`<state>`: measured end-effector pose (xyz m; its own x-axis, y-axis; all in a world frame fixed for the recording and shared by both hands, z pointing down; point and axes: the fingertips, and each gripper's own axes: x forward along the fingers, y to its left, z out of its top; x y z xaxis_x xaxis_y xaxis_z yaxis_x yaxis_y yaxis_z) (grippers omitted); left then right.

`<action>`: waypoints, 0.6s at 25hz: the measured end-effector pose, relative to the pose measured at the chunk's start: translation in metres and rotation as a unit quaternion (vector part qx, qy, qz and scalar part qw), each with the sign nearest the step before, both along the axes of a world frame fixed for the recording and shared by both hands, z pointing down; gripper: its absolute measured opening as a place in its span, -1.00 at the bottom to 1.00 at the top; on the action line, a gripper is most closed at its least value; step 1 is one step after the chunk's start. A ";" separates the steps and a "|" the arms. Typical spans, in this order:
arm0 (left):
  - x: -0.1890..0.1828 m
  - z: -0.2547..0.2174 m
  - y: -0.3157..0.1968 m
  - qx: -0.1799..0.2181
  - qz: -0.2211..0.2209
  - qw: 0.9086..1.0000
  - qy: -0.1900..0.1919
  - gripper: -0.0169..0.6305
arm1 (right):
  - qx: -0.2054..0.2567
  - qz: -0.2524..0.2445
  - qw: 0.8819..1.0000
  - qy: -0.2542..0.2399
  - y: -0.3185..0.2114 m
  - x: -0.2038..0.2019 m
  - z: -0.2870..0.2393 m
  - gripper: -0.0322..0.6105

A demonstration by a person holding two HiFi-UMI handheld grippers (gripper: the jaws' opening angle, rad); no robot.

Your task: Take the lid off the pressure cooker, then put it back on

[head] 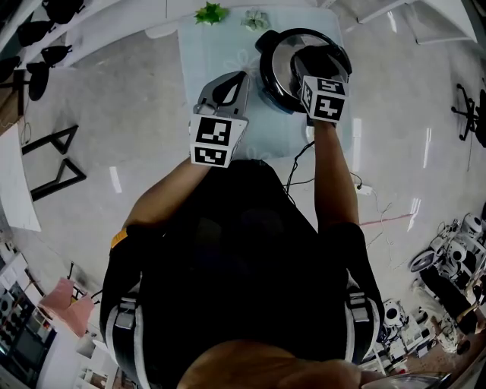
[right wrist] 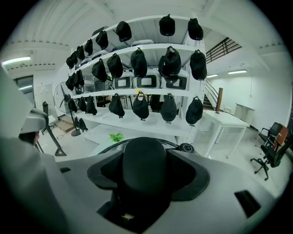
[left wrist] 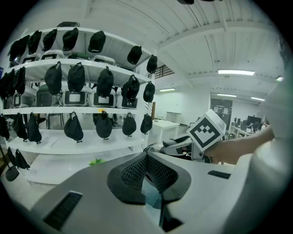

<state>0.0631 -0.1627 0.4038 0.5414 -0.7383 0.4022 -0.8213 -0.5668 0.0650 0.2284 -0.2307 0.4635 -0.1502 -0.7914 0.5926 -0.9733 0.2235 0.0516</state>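
Your right gripper [head: 323, 61] clamps the round black pressure-cooker lid's [head: 282, 62] domed black handle [right wrist: 144, 164] at twelve o'clock; your left gripper [head: 237, 82], closed on nothing, sits at its nine.

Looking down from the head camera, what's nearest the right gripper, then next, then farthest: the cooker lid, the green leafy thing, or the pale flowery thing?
1. The cooker lid, directly under the right gripper.
2. The pale flowery thing, at the table's far edge, leftward.
3. The green leafy thing, same edge, further left.

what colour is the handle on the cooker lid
Black, with a smooth matte look. The lid handle shows best in the right gripper view.
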 end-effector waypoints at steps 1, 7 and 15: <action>0.000 0.000 0.000 0.000 0.003 1.000 0.000 -0.92 | 0.003 0.001 1.000 0.001 0.000 0.000 0.000 0.02; 0.001 0.000 0.000 0.003 0.022 1.000 -0.012 -0.92 | 0.002 -0.010 1.000 0.003 0.002 -0.001 -0.001 0.03; 0.021 -0.008 0.008 0.010 0.023 1.000 -0.014 -0.92 | 0.036 -0.027 0.999 -0.006 0.027 0.001 -0.034 0.09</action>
